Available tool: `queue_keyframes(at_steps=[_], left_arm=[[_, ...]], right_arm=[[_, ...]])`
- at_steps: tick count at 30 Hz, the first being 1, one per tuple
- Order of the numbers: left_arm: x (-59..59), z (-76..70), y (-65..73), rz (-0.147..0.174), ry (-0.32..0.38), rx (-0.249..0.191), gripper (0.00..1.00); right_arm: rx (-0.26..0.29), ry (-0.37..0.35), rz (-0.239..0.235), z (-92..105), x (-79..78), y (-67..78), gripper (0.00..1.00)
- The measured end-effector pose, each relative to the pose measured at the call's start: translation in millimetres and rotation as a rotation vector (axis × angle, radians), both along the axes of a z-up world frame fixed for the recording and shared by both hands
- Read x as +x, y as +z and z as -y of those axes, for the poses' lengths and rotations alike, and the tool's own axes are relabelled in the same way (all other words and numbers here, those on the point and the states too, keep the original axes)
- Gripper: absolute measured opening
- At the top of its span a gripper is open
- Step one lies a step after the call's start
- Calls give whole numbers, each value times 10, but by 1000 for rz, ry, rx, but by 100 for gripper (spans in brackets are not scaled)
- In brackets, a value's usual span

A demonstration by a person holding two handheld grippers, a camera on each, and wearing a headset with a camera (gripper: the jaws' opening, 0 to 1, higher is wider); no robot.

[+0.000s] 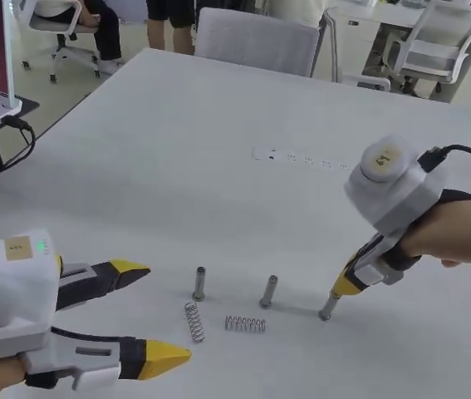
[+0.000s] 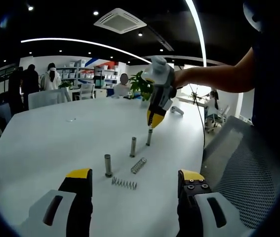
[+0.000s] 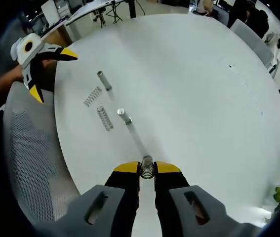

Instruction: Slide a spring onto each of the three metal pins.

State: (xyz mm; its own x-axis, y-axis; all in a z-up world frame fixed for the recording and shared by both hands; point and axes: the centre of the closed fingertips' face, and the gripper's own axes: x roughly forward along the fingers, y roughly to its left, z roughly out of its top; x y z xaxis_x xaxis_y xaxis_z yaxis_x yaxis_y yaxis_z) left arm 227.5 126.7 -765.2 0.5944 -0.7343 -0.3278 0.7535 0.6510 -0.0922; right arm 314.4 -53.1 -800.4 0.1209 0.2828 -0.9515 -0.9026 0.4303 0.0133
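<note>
The right gripper [image 3: 147,167] has its yellow-tipped fingers [image 3: 127,168] clenched nearly together on a small coiled steel spring [image 3: 147,171]. They pinch the spring by its sides, so its open end shows between the tips. In the head view these fingers slant down to a short grey metal pin [image 1: 327,309] that stands on the white tabletop [image 1: 218,166], directly under the fingertips. The held spring meets the top of that pin, but how far it has gone on I cannot tell.

Two more upright pins [image 1: 269,292] [image 1: 199,283] stand in a row with it, off to the left gripper's side of the clenched fingers. Both of these are bare.

The left gripper [image 1: 148,312] is released. Its own yellow-tipped fingers [image 2: 78,174] are spread wide with nothing between them. Ahead of that open gap, two loose springs [image 2: 124,183] [image 2: 139,165] lie flat on the table. One lies just in front of the fingertips, beside the nearest pin. The other lies a little farther out, near the middle pin. Neither spring touches the fingers. Beyond them, in the left gripper view, the right gripper comes down from above onto the farthest pin.
</note>
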Motion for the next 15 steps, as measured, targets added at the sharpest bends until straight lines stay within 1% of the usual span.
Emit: queue_keyframes(at_steps=[5, 15], left_arm=[[-6, -8, -3, -1, 2, 2, 66], [-3, 4, 8, 0, -2, 3, 65]], right_arm=[[-6, -7, -6, 18, 5, -105, 8], [-18, -15, -2, 24, 42, -291, 8]])
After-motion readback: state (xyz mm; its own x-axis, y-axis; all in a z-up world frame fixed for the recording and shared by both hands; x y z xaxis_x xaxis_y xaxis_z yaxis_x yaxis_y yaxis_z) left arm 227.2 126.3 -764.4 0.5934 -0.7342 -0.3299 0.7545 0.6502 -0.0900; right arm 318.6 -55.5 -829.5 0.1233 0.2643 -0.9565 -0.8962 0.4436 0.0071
